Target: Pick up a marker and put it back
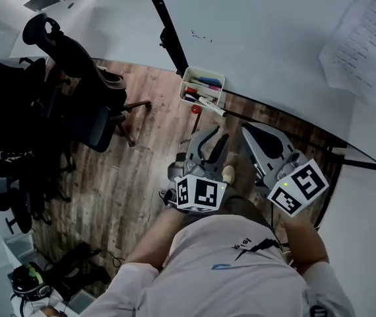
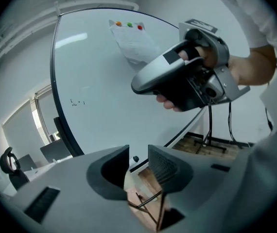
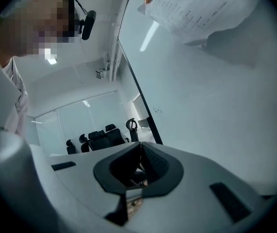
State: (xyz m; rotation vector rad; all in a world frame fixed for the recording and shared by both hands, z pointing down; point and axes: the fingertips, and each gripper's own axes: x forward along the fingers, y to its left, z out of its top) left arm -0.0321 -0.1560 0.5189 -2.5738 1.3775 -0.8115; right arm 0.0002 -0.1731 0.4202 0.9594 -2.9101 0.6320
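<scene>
A white tray hangs on the whiteboard's lower edge and holds several markers. One white marker lies across the tray's near rim. My left gripper hovers just below the tray, tips toward it, and stands open with nothing between the jaws; in the left gripper view only floor and the board's edge show through the gap. My right gripper is beside it to the right with its jaws together and nothing held; in the right gripper view the pads meet at the tips. It also shows in the left gripper view, held by a hand.
The whiteboard fills the far side, with a sheet of paper on it and a black stand post. Black office chairs crowd the left. A small red thing lies under the tray. The floor is wood planks.
</scene>
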